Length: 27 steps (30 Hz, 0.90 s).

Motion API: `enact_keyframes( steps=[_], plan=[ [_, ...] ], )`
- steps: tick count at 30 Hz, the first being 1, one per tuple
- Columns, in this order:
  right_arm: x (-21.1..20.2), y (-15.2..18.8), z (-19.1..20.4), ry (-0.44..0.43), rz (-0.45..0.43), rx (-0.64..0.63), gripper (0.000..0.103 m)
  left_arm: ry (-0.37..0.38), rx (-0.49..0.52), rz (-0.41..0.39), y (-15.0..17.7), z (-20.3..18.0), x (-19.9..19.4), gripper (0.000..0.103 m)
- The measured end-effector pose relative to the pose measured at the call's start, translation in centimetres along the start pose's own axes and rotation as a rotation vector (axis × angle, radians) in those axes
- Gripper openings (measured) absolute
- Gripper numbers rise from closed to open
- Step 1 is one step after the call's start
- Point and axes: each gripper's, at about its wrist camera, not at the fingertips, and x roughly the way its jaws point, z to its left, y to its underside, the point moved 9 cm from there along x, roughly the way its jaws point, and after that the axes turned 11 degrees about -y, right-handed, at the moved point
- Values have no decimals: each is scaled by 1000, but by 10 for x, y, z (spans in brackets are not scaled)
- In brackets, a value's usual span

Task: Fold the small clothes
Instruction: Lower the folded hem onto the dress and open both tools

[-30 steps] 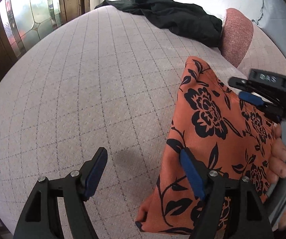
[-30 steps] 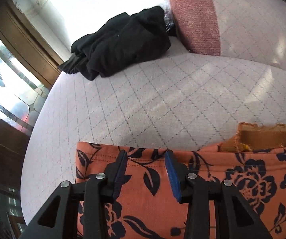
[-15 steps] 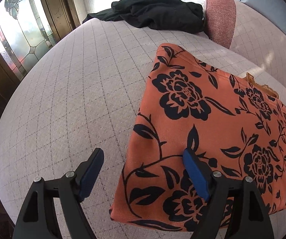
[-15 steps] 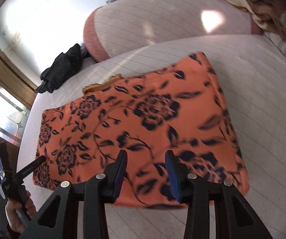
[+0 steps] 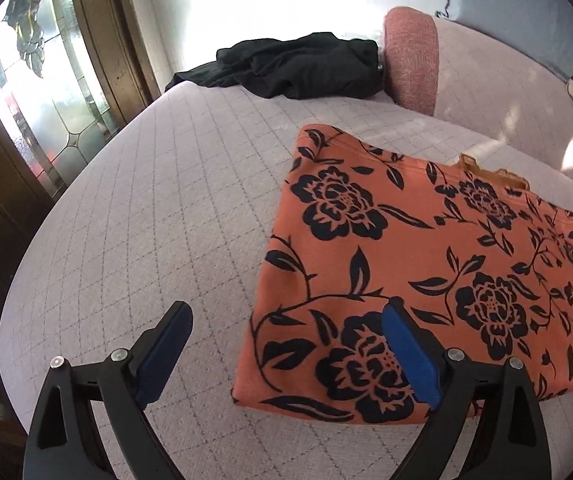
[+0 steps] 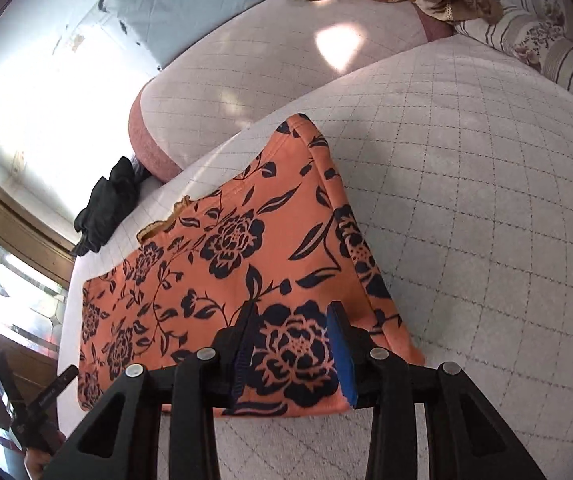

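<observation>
Garment [image 5: 438, 264], orange with black flowers, lies folded flat on the quilted bed [image 5: 158, 216]. Left gripper [image 5: 286, 344] is over its left edge, jaws opening wide, holding nothing. Right gripper [image 6: 292, 350] is over the near right corner, jaws part open and closing, pads off the cloth. Black clothing [image 5: 302, 64] lies well apart by the bolster [image 5: 412, 60].

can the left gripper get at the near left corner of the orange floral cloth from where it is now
Probably yes. The left gripper hangs just above that corner of the orange floral cloth, its jaws opening, with nothing between them. The cloth lies flat on the quilted cover and nothing blocks the way.
</observation>
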Motion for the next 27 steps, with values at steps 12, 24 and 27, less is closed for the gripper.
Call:
enact_keyframes(
  steps=[12, 24, 27],
  plan=[
    [35, -49, -6, -44, -37, 50, 41, 28, -41, 53, -11, -13, 26, 97],
    [72, -68, 13, -45, 2, 6, 52, -35, -133, 104, -23, 20, 55, 103],
    [71, -53, 45, -138, 51, -28, 52, -57, -131, 67, -30, 28, 45, 103]
  ],
)
